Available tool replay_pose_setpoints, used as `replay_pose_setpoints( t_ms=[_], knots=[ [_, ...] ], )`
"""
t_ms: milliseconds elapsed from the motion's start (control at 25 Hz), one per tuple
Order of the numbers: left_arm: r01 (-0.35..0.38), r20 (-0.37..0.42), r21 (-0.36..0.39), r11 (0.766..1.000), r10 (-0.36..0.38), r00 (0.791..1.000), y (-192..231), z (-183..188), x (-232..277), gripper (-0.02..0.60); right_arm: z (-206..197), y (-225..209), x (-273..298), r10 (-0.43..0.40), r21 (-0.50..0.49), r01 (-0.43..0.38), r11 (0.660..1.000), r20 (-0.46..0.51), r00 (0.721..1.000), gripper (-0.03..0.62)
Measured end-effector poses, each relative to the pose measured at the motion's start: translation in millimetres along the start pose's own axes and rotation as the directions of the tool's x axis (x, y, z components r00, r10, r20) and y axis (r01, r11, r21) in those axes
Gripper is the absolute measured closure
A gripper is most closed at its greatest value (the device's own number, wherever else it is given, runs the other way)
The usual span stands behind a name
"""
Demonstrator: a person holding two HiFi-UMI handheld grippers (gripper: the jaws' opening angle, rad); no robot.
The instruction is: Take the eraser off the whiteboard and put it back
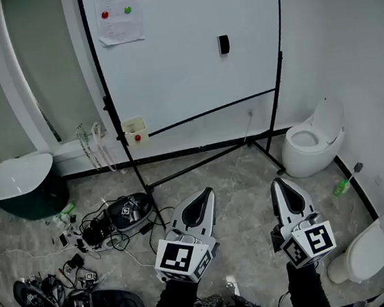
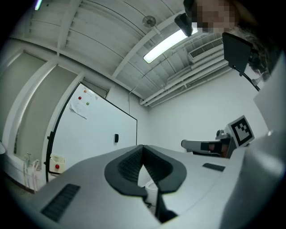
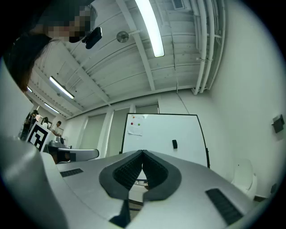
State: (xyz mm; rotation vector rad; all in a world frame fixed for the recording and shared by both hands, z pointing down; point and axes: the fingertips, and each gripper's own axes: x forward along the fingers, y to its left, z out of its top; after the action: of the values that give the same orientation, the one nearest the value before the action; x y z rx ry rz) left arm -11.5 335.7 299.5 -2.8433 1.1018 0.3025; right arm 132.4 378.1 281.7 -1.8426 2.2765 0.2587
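A small black eraser [image 1: 224, 44] sticks to the upper right part of the whiteboard [image 1: 189, 73], which stands on a black frame across the room. The eraser [image 3: 174, 144] shows on the board in the right gripper view, and the eraser [image 2: 116, 138] in the left gripper view too. My left gripper [image 1: 205, 194] and right gripper [image 1: 279, 184] hang side by side low in the head view, far short of the board, both pointing toward it. Both are shut with nothing between the jaws.
A sheet of paper with coloured magnets [image 1: 118, 12] hangs on the board's upper left. A small white box [image 1: 135, 131] clings to the stand. Cables and cases [image 1: 97, 227] litter the floor at left. White seats [image 1: 312, 141] stand at right, a dark tub [image 1: 22, 185] at left.
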Motion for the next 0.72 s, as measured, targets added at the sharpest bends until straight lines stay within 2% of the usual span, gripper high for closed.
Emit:
replay_pose_setpoints(
  t_ms=[160,720],
  knots=[
    [0.006,-0.006,-0.004,1.0,-0.006,1.0,8.1,-4.0,4.7,0.575,-2.3,4.3,10.7,-0.003,-0.042,0.003,0.999,0.004,1.0,0.586],
    [0.026,-0.02,-0.007,1.0,-0.026,0.999,59.0,-13.7,20.7,0.575,-21.2,11.9,59.5,-0.023,-0.051,0.023,0.998,-0.014,1.0,0.586]
  ],
)
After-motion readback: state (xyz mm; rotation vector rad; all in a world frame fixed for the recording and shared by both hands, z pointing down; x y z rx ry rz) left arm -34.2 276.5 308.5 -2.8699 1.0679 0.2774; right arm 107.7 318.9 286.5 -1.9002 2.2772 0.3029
